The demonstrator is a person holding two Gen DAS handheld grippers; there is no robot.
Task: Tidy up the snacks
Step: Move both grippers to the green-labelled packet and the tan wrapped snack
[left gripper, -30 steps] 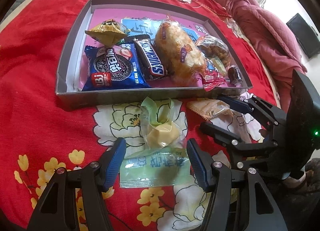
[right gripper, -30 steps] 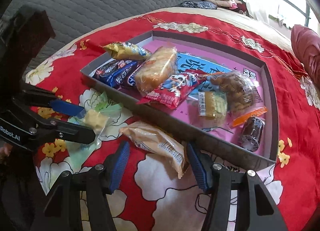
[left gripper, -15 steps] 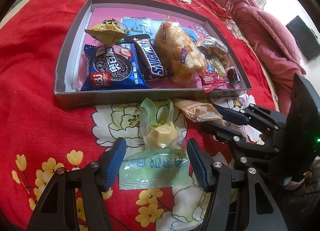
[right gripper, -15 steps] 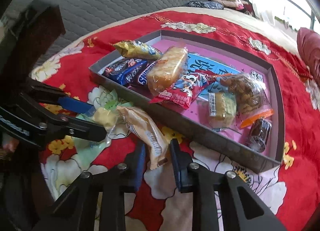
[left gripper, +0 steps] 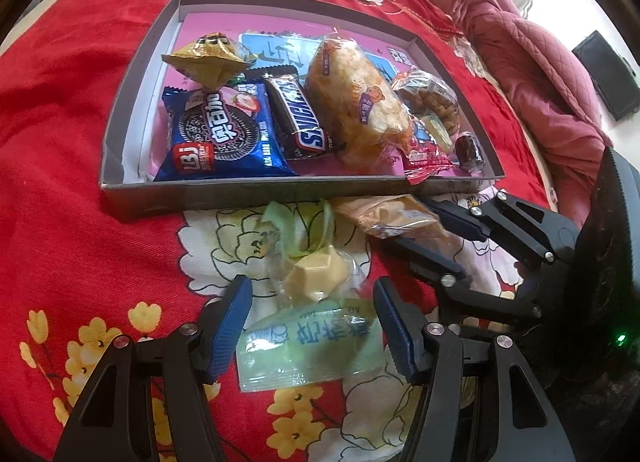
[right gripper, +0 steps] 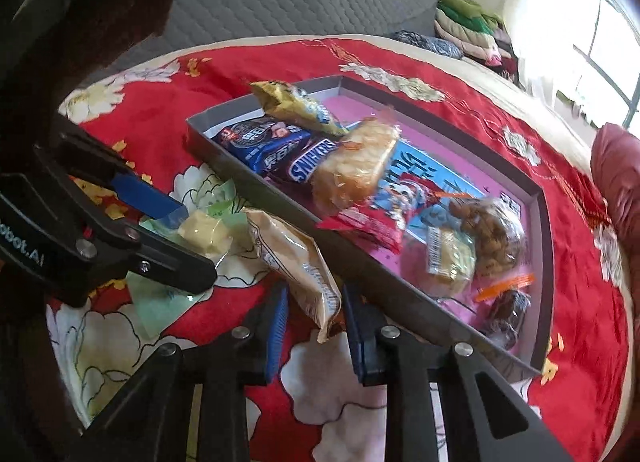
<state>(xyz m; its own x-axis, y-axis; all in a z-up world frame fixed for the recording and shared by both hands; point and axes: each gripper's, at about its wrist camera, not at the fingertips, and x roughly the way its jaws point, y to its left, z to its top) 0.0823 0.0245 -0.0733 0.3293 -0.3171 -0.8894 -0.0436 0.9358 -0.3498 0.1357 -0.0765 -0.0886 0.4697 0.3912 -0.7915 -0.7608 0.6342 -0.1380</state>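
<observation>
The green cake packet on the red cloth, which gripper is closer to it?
Left. The left gripper straddles the green cake packet, fingers open and not pressing it. The right gripper is beside it, shut on the tan snack bag.

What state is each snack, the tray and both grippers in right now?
Tan packet: pinched in the right gripper, outside the tray.
Green packet: lying on the red cloth, between the open left gripper pads, not gripped.
Tray: open-topped, holding several snacks.
Snickers bar: wrapped, lying in the tray.
</observation>
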